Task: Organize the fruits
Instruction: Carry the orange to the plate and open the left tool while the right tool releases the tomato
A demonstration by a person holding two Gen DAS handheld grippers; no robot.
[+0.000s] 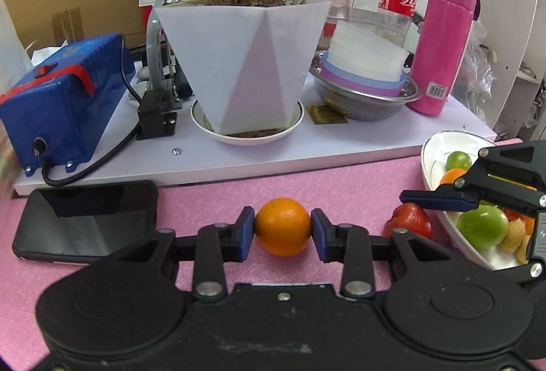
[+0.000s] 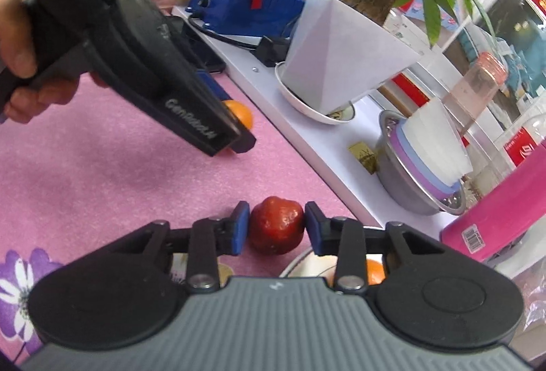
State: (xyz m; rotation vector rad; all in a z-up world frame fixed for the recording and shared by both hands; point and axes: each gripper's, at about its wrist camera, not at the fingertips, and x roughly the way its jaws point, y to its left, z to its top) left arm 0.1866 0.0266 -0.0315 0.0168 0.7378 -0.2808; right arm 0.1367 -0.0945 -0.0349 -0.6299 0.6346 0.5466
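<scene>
Underneath everything lies a pink mat (image 1: 211, 186), and along its far edge runs a white board (image 1: 307, 145) crowded with things. Biggest on the board is the white faceted plant pot (image 1: 245, 63), standing in a shallow saucer (image 1: 208, 128); to its left sits a blue box (image 1: 65, 98) with a black cable, and to its right a steel bowl (image 1: 361, 101) holds stacked plastic containers, with a pink flask (image 1: 443, 43) just beside it. A dark phone (image 1: 85, 220) lies flat on the mat, near the board's front edge.

At the mat's right side a white fruit bowl (image 1: 430, 162) holds green, orange and pale fruits.

Closer in, the left gripper (image 1: 283, 227) has its two blue pads pressed against either side of an orange (image 1: 283, 226), which rests on the mat between them; the jaws stand only as far apart as the fruit is wide. From the right wrist camera the same gripper shows as a long black body gripped by a hand (image 2: 20, 63), with the orange peeking out at its tip.

The right gripper (image 2: 276, 226) likewise pinches a dark red fruit (image 2: 276, 224) between its blue pads, which touch its flanks. That red fruit sits on the mat just beside the fruit bowl's rim, to the right of the orange and apart from it.
</scene>
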